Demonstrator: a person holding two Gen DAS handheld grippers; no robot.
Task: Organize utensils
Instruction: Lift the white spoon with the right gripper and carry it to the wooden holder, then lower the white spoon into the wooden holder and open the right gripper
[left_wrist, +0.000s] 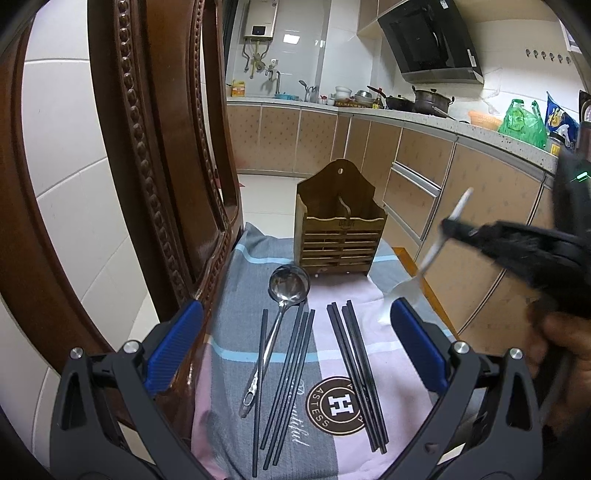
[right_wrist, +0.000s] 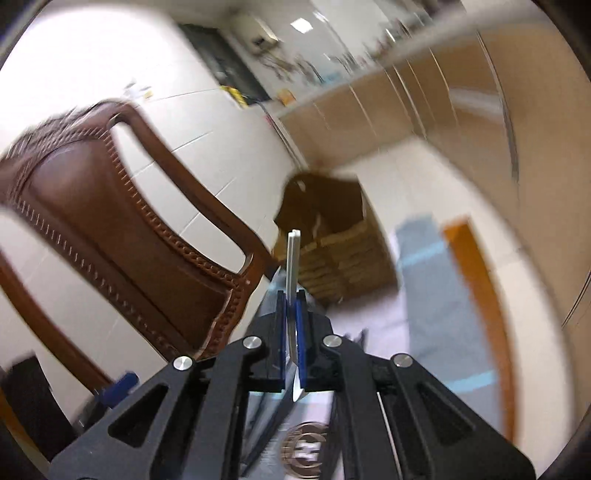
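A brown wooden utensil holder (left_wrist: 340, 221) stands at the far end of a striped cloth (left_wrist: 369, 321). A steel ladle (left_wrist: 277, 325) and several black chopsticks (left_wrist: 288, 373) lie on the cloth in front of my open left gripper (left_wrist: 295, 343). My right gripper (left_wrist: 448, 225) is shut on a white plastic spoon (left_wrist: 439, 247) and holds it in the air to the right of the holder. In the blurred right wrist view the right gripper (right_wrist: 291, 299) pinches the spoon handle (right_wrist: 293, 258), which points toward the holder (right_wrist: 332, 236).
A carved brown wooden chair (left_wrist: 159, 166) stands at the left, against the cloth's edge. Kitchen cabinets (left_wrist: 424, 177) and a counter with pots run along the back and right. The table's wooden edge (left_wrist: 424, 284) shows at the right.
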